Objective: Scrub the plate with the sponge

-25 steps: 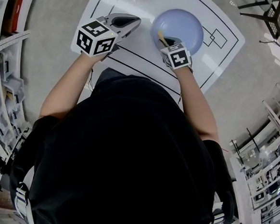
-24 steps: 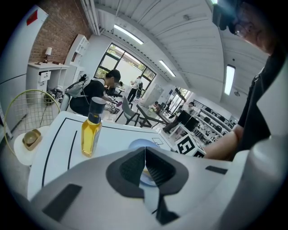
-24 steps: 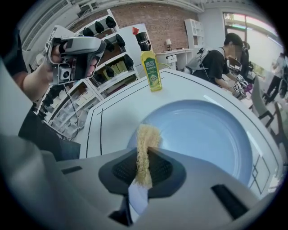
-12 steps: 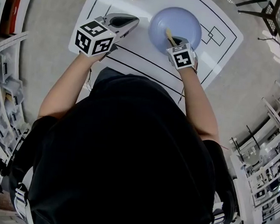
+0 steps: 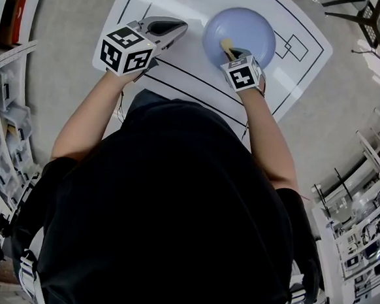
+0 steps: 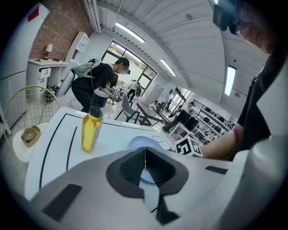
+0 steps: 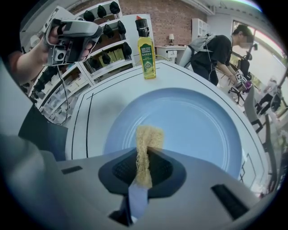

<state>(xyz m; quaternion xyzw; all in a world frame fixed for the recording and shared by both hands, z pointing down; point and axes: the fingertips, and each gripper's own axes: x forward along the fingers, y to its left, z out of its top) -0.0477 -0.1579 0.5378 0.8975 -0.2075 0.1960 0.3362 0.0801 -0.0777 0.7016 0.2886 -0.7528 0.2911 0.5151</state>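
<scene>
Pale-blue round plate (image 7: 193, 126) lies flat on the white desk (image 5: 184, 59), letting the right tool (image 7: 145, 157), clamped on a thin yellow sponge (image 7: 148, 134), press down near its rim, while the left tool (image 6: 145, 155), jaws together and empty, is held clear.

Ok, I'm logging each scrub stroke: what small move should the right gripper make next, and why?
Probably sweep the sponge forward across the plate: the right gripper, shut on the sponge, sits over the near part, and most of the surface lies ahead.
</scene>
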